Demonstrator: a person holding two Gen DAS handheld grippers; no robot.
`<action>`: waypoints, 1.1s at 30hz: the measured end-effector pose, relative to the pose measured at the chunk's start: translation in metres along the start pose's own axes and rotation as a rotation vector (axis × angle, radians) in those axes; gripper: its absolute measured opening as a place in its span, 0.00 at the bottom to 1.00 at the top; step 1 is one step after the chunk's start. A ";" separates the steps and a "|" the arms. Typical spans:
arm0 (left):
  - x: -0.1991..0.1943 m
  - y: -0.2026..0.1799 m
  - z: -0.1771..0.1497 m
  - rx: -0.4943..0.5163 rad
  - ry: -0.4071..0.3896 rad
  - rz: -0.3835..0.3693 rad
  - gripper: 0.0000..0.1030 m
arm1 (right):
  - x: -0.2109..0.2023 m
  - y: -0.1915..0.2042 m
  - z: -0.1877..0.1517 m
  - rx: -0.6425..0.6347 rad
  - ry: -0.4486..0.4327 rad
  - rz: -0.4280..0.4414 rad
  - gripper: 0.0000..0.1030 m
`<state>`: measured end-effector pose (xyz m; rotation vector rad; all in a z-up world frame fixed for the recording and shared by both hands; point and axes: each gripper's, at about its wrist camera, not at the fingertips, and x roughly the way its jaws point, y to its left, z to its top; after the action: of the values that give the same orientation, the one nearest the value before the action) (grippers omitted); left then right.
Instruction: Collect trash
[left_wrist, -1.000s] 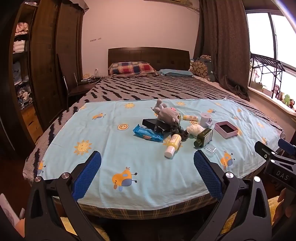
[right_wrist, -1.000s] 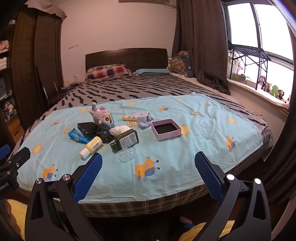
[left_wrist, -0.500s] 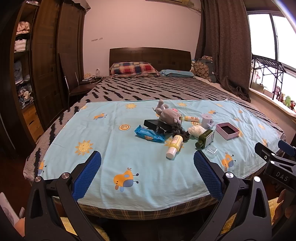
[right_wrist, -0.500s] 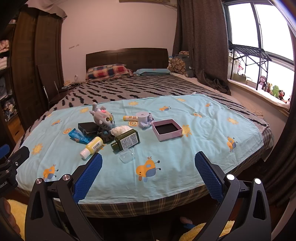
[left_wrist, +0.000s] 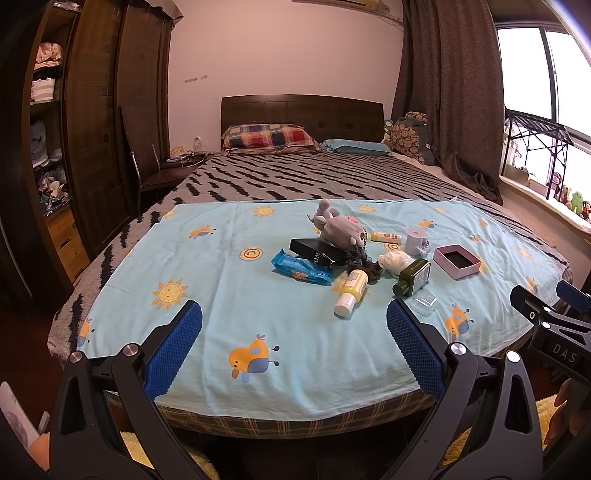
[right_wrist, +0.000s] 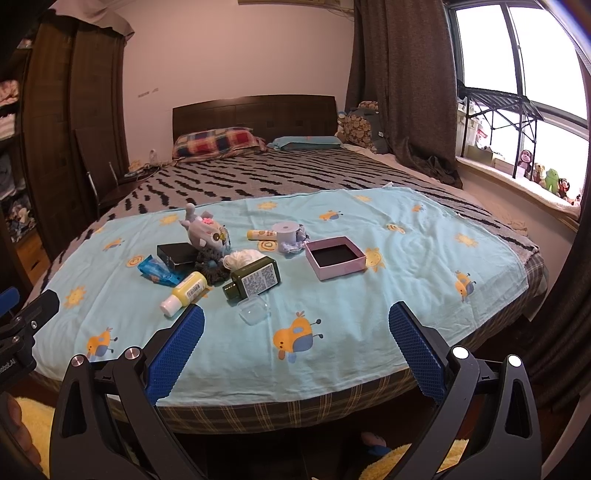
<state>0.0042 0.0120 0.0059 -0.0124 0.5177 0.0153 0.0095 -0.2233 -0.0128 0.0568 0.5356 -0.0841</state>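
A cluster of items lies on the light blue sheet (left_wrist: 229, 295) on the bed: a blue wrapper (left_wrist: 300, 272) (right_wrist: 158, 271), a yellow bottle (left_wrist: 351, 291) (right_wrist: 184, 293), a dark green bottle (left_wrist: 413, 277) (right_wrist: 255, 281), a clear plastic case (left_wrist: 424, 305) (right_wrist: 253, 310), a crumpled white tissue (left_wrist: 396, 260) (right_wrist: 242, 258), a black box (left_wrist: 318, 252), a grey plush toy (left_wrist: 338, 229) (right_wrist: 204, 230) and an open pink box (left_wrist: 457, 261) (right_wrist: 335, 257). My left gripper (left_wrist: 294, 325) and right gripper (right_wrist: 296, 326) are both open and empty, held before the bed's foot, apart from the items.
A dark wardrobe (left_wrist: 92, 122) and a chair (left_wrist: 147, 166) stand left of the bed. Curtains (right_wrist: 402, 92) and a window sill with toys (right_wrist: 546, 181) are on the right. Pillows (left_wrist: 269, 137) lie at the headboard. A yellow rug (right_wrist: 399, 465) lies on the floor below.
Both grippers have drifted slightly; the view of the bed shifts a little. Both stay open and nothing on the bed has moved.
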 end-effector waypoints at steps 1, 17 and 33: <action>-0.001 -0.001 -0.001 -0.001 -0.002 0.002 0.92 | 0.000 0.001 0.000 0.001 0.000 -0.001 0.97; 0.000 -0.002 -0.004 -0.005 -0.003 0.007 0.92 | 0.004 0.002 -0.001 0.002 -0.003 -0.005 0.97; 0.016 -0.002 -0.010 -0.007 0.014 -0.001 0.92 | 0.018 -0.004 -0.005 0.009 -0.005 0.039 0.97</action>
<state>0.0138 0.0102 -0.0106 -0.0194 0.5314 0.0165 0.0216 -0.2277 -0.0263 0.0754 0.5289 -0.0484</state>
